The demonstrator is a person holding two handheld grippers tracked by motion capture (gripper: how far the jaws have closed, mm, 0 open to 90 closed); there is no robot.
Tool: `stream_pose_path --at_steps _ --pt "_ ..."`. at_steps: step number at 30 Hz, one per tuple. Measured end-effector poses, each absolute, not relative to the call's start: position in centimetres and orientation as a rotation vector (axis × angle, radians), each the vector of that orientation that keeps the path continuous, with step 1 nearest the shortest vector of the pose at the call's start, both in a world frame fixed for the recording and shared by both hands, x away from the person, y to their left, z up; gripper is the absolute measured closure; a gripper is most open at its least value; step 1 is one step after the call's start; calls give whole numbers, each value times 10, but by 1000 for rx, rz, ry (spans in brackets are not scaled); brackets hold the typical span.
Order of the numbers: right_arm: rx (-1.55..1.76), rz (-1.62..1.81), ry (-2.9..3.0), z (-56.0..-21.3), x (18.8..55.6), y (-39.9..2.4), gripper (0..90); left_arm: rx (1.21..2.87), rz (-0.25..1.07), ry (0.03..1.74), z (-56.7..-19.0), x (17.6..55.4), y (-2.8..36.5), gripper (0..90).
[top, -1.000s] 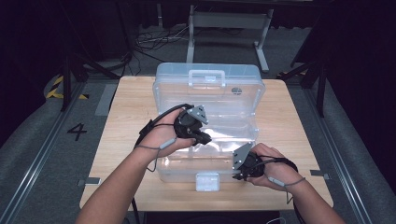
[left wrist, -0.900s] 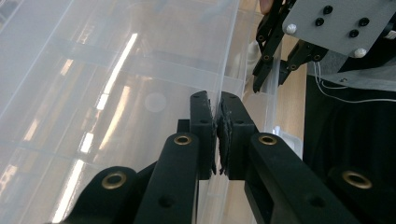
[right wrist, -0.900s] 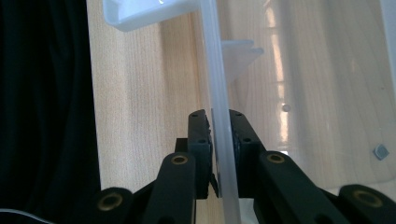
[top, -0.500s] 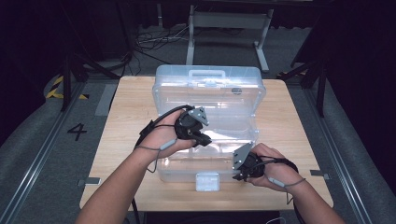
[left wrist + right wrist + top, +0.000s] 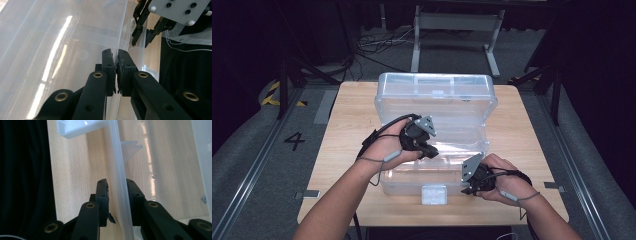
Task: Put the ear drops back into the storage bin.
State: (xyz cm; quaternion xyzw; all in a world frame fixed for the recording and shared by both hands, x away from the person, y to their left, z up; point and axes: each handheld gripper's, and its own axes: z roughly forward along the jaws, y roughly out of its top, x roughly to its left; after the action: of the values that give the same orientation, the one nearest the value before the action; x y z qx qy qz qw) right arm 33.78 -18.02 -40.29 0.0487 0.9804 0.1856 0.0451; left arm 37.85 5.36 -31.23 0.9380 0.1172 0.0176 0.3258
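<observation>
We have the clear plastic box point(image 5: 434, 145) in the middle of the wooden table point(image 5: 352, 115), its lid point(image 5: 435, 97) swung up and standing behind the open tub. Our left gripper point(image 5: 430, 150) is pinched tight on a thin clear plastic edge inside the opening; the left gripper view has both pads flat against that edge point(image 5: 117, 50). Our right gripper point(image 5: 463, 189) sits at the tub's front rim point(image 5: 120, 182) near the right corner; its jaws have just been opening, the rim between them, a gap showing beside the near pad, so we judge the hold there released. The white latch point(image 5: 434, 194) hangs at the front wall. Opening looks largely done: lid up, latch free. Left, as we read it: freeing the left grip and drawing both hands away; the tub appears empty
</observation>
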Motion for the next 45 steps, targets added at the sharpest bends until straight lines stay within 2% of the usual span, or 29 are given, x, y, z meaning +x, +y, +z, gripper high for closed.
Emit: stream_pose_path --at_steps 16,24,33,45 --pt "144 593 2987 -397 336 -183 725 2458 34 312 -314 378 54 856" --pt "99 693 2933 -374 330 -191 746 2452 25 312 -314 379 54 856" --pt "101 736 2919 -363 329 -195 785 2445 16 314 -315 379 55 856" --pt "67 901 2888 -344 324 -201 900 2452 34 318 -315 377 55 855"
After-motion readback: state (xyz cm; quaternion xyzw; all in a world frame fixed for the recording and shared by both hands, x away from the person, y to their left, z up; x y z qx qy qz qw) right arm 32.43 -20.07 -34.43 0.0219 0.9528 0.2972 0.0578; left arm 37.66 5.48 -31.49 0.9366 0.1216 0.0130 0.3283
